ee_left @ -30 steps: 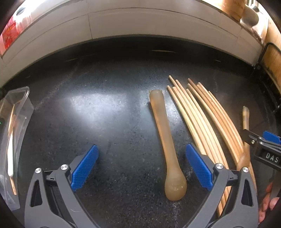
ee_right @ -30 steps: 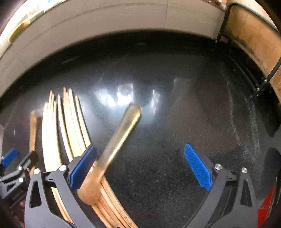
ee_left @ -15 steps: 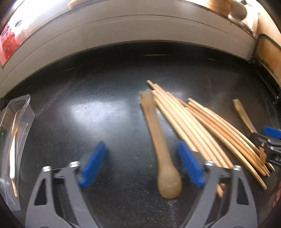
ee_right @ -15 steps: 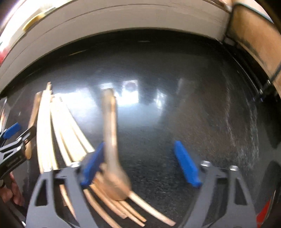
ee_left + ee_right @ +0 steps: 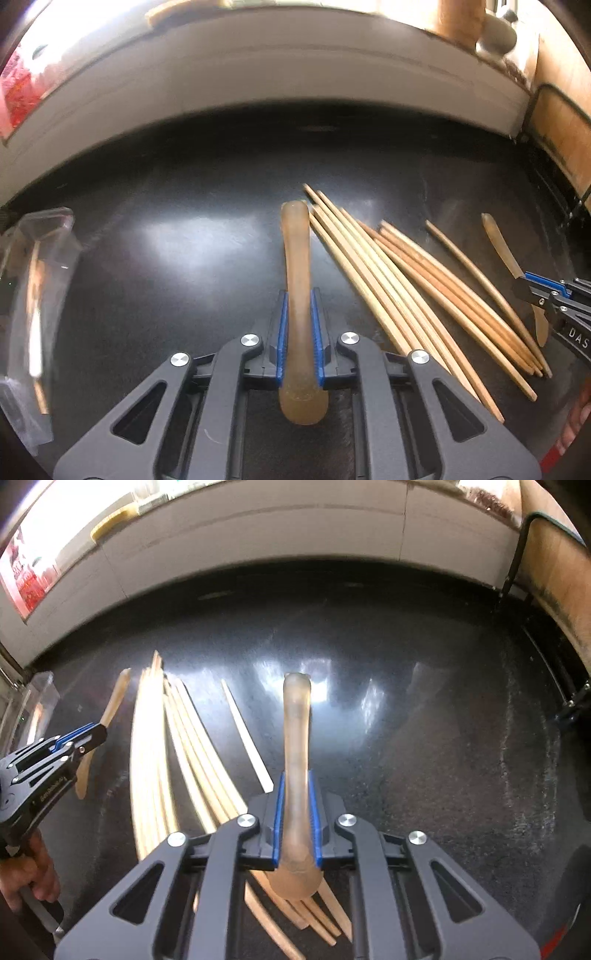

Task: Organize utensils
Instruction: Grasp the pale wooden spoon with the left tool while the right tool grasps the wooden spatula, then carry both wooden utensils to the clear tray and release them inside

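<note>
- On the dark worktop point(image 5: 166, 258), below a pale tiled wall: loose utensils awaiting sorting.
- Left hand-held gripper point(image 5: 300, 332): jaws closing, blue pads pressed on the neck of a translucent amber spoon point(image 5: 297, 258). Bowl sits near the camera, handle points away toward the wall. Gripping just above the bowl probably keeps the long handle steady and balanced.
- Right hand-held gripper point(image 5: 297, 816): jaws closing, clenched on a second amber spoon point(image 5: 295, 738), taken the same way, bowl toward the camera and above the stick ends. Whether either spoon is clear of the worktop cannot be told for certain.
- Wooden chopsticks point(image 5: 406, 280): a fanned bundle lying flat between the two spoons, some overlapping, one stick point(image 5: 476, 273) a little apart on the right-gripper side. Untouched; apparently left for a later pass.
- Clear plastic container point(image 5: 33, 295): at the far left edge of the left wrist view, something pale inside, blurred. Likely the destination, so the left spoon has the shorter trip.
- Person's hand point(image 5: 26, 867): wrapped round the left gripper's handle, seen in the right wrist view.
- Risk, as a judgement: smooth spoon necks may pivot in the pads when tilted.
</note>
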